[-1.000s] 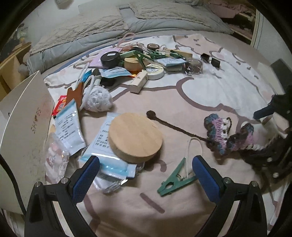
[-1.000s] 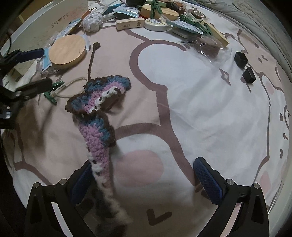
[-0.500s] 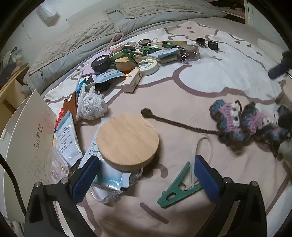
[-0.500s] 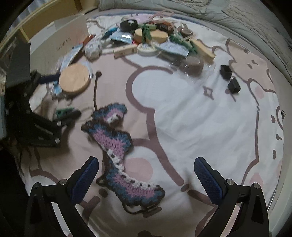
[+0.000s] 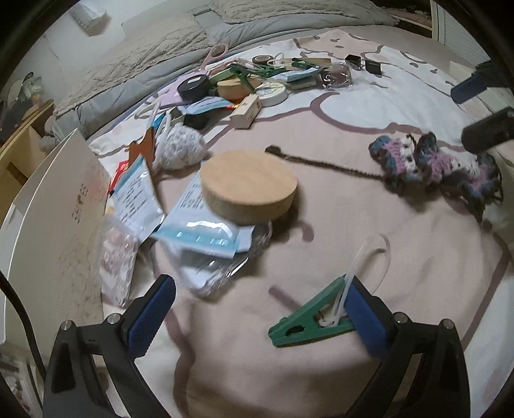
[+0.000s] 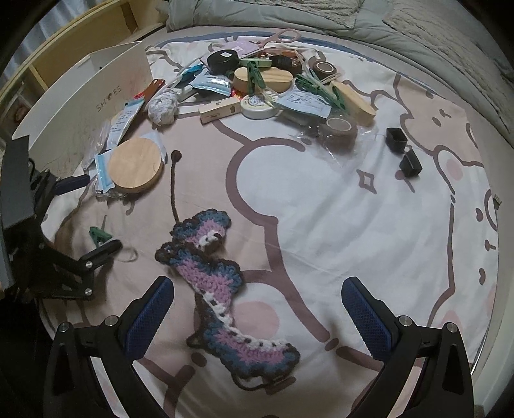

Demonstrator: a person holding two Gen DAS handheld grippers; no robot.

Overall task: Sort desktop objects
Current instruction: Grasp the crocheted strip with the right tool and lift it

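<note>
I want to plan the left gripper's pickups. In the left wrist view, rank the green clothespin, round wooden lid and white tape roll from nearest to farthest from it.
From the left gripper:
1. Green clothespin, right beside its right finger.
2. Round wooden lid, mid-scene, resting on packets.
3. White tape roll, far back in the pile.

The scene is a bedroom, and the working surface is a bed covered with a pink and white sheet printed with rounded brown outlines, small dots and a star shape. A grey quilt is bunched along the far edge of the bed, with a textured grey pillow lying on it. Past the quilt stands a white wall. A light wooden shelf unit with open compartments runs along one side of the bed. The light is dim and even, indoor.
</note>
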